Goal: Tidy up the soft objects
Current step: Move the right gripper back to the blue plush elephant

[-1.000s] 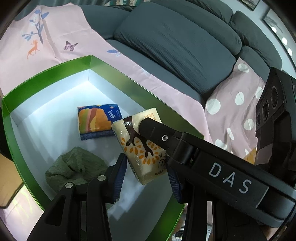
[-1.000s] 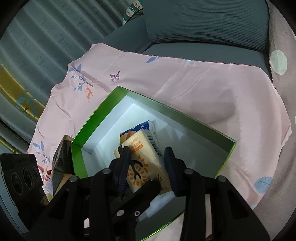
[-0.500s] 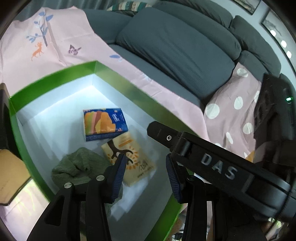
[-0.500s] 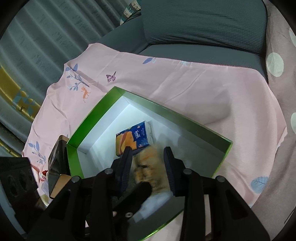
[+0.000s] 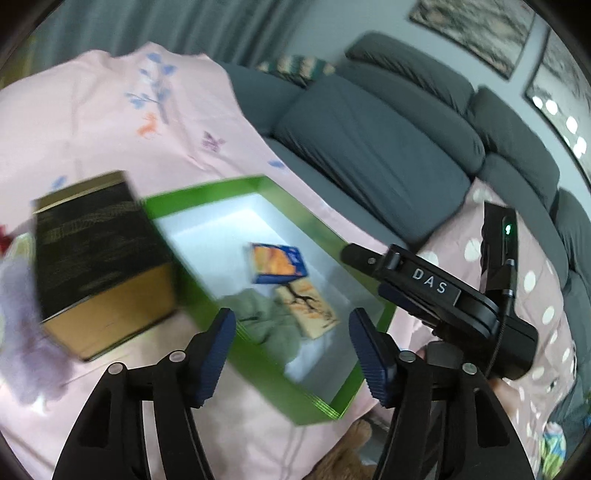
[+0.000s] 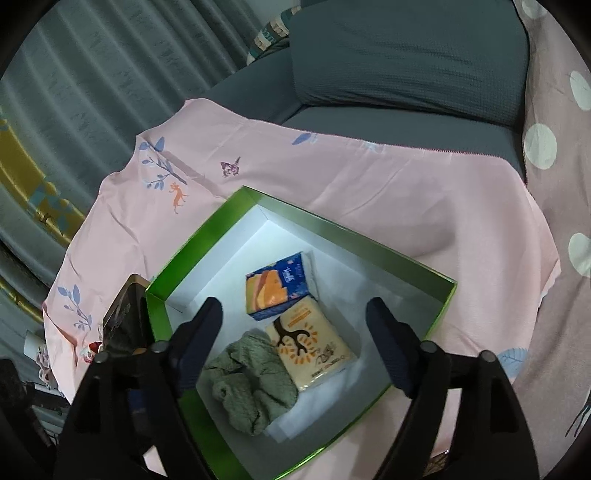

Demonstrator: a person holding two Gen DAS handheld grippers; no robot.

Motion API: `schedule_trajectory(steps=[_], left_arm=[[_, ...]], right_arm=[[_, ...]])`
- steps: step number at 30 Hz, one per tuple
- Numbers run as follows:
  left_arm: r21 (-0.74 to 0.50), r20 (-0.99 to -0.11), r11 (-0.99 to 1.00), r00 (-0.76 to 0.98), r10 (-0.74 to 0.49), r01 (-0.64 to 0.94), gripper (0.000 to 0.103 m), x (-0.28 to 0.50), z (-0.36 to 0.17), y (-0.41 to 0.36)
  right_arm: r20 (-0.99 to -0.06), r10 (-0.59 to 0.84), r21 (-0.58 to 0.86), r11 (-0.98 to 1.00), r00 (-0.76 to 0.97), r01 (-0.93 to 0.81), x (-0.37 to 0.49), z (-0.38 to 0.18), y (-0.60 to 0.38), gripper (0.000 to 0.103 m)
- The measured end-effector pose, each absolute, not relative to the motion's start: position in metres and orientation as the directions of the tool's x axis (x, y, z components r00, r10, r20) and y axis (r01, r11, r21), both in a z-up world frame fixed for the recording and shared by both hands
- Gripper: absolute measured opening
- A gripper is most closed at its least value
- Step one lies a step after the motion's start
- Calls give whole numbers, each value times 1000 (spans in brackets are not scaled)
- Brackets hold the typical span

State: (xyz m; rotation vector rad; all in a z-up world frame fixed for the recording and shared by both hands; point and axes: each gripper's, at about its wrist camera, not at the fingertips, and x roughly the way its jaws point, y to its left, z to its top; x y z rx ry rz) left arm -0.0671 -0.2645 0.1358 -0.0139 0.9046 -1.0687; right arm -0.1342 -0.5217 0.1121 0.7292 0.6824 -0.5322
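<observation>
Holding both tools tilted downward over the green box [image 6: 306, 221], we have nothing between either pair of jaws. Our right gripper [image 6: 295, 347] hangs above the box's white floor, its jaws opening wide with only air between the blue pads. Our left gripper [image 5: 291, 354] sits off the box's near edge, its jaws opening too, empty; its view is smeared with motion blur. From the left wrist view we see the right gripper's black body marked DAS reaching in over the box's right rim.

Inside the box we count three soft things: one blue-and-orange tissue pack [image 6: 277, 290] toward the far side, one cream tissue pack with a tree print [image 6: 310, 350] just in front of it and touching it, and one crumpled green cloth [image 6: 251, 380] lying against the cream pack's left side.

Beside the box's left wall stands one black-and-tan box [image 5: 99, 258]. Everything rests on a pink sheet [image 6: 369, 184] printed with leaves, a deer and a butterfly, spread over a dark grey sofa [image 6: 406, 59]. One polka-dot cloth [image 6: 554, 155] lies along the right, grey curtains [image 6: 92, 74] hang behind, and two framed pictures [image 5: 476, 26] hang on the wall.
</observation>
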Motion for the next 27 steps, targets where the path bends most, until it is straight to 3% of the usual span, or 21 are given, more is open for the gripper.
schedule_trajectory(steps=[3,10,12,20,23,27], left_arm=[[-424,-606,553,229,-762,718,79,-68,143,-235],[-394,-584,647,365,-725,653,80,-69,151,-157],[-378,-585,681,408,-701,628,85,-69,149,-134],[-245,-643,895,629,-438,373,88,-52,110,-19],[-307,-611,911,677,-410,275,88,-45,84,26],[-375,-666,912,636,-390,167,88,-27,67,61]], right_arm=[[-704,-175,424,674,688,605,-131,117,-513,86],[-714,-229,343,710,661,615,-126,124,-494,96],[-716,-243,319,721,655,615,-123,127,-487,97],[-689,-226,269,803,689,533,-109,141,-447,98],[-676,-197,279,823,710,494,-103,144,-432,98],[-644,-59,390,832,763,394,-95,145,-410,98]])
